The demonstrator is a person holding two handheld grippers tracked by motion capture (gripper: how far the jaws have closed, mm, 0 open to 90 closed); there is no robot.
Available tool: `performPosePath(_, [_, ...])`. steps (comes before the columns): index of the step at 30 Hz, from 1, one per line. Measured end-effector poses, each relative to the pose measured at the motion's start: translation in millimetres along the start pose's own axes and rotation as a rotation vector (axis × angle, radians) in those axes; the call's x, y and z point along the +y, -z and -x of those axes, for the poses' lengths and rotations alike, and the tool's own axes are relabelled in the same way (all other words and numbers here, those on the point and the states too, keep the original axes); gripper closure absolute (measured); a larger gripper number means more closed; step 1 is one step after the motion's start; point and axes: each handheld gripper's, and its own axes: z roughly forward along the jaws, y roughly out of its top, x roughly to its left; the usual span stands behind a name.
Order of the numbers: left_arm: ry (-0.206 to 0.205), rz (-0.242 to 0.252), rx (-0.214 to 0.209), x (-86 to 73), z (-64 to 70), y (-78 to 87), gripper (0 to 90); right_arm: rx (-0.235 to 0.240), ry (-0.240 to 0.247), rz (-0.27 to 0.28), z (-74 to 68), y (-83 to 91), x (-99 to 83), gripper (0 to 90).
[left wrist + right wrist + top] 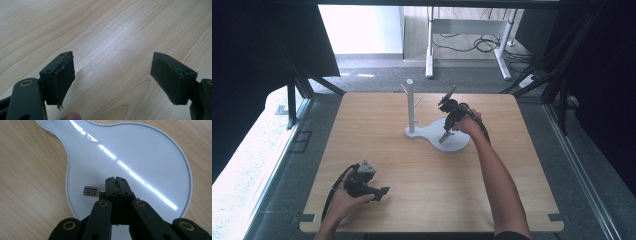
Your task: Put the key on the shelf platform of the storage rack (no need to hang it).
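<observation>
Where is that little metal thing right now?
The little metal thing is pinched in the right hand-held gripper, just above the white stand's flat base, right of the post in the high view.

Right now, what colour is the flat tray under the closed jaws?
White and shiny; the tray shows best in the right gripper view.

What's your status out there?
Right tool shut on small metal piece over white stand base. Left tool open, idle. Nothing in the way.

A light wooden table (412, 175) holds a white stand (432, 132) with a flat base and a tall post. The base lies right under the right gripper (445, 136).
</observation>
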Motion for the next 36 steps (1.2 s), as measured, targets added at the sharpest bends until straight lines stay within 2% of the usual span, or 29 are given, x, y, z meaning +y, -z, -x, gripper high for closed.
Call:
performPosePath(4, [0.004,0.003,0.000,0.1,0.4,-0.1,19.9,-0.005,-0.014,0.008,2.6,-5.8,-1.2,89.8])
performPosePath(7, [0.002,0.002,0.001,0.0,0.6,-0.3,19.9,-0.033,-0.030,0.004,6.4,-10.4,-2.1,89.7])
performPosePath(9, [-0.002,0.002,0.001,0.2,0.5,-0.4,19.9,-0.029,-0.042,0.013,8.6,-11.4,-2.5,89.7])
performPosePath(20, [-0.009,-0.001,-0.002,0.6,1.2,-1.0,19.9,-0.034,-0.041,0.014,8.9,-16.9,-5.0,86.2])
performPosePath(24, [-0.006,-0.004,-0.001,0.3,0.9,-1.9,19.9,-0.041,-0.030,0.017,7.5,-17.3,-5.2,80.1])
performPosePath(29, [0.001,-0.007,-0.001,0.2,1.5,-2.4,19.9,-0.073,-0.013,0.047,3.7,-11.3,-5.0,68.9])
performPosePath(32, [0.000,-0.005,-0.001,0.3,1.8,-2.1,19.9,-0.077,-0.002,0.063,0.3,-7.2,-6.1,63.3])
performPosePath(36, [-0.018,-0.008,-0.001,0.8,1.7,-2.4,19.9,-0.075,0.003,0.089,-4.5,-1.0,-9.3,57.6])
